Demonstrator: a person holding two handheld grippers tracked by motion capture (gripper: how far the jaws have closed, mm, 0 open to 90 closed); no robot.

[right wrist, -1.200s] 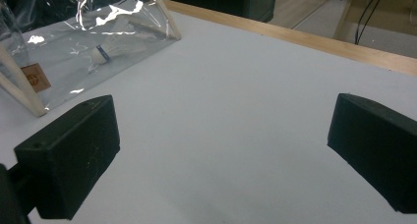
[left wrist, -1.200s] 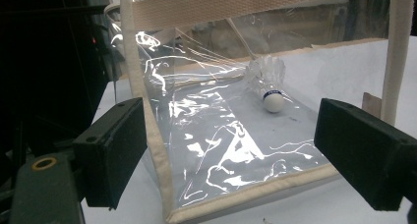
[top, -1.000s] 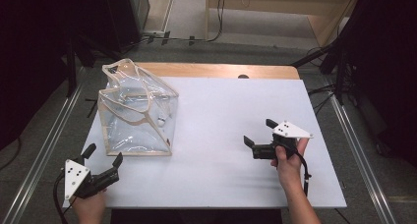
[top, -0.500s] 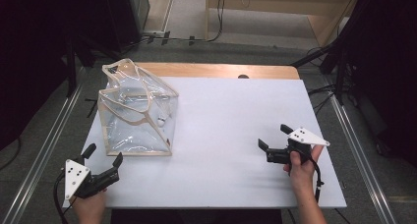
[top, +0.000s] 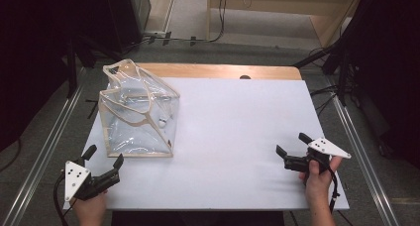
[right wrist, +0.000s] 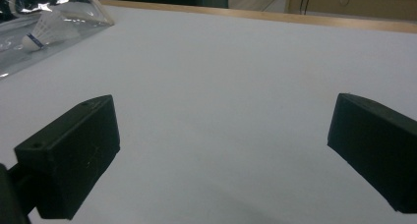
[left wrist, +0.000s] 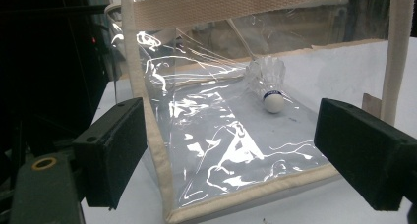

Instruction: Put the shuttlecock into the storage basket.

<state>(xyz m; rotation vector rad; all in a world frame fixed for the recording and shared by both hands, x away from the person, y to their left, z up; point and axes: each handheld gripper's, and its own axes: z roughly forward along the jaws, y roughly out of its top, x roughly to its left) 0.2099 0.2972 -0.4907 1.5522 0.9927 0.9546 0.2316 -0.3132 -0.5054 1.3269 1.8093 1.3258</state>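
As seen from the high view, a clear plastic bag with beige trim is stood on the far-left part of the white table, its top crumpled and partly collapsed. The left gripper is held at the near-left corner, just beside the bag's near edge but apart from it, jaws spread, nothing between them. The right gripper is held at the near-right, well apart from the bag, jaws spread and empty, pointed left across bare table.

From the left gripper view, the bag is framed between the two spread black jaws, its beige-edged near corner lying low between them; no contact is seen. A shuttlecock is seen lying inside the bag on its bottom panel, white cork pointing near. A beige strap is run across the top.

From the right gripper view, both jaws are spread wide over bare white table. The bag with the shuttlecock inside is seen at far left.
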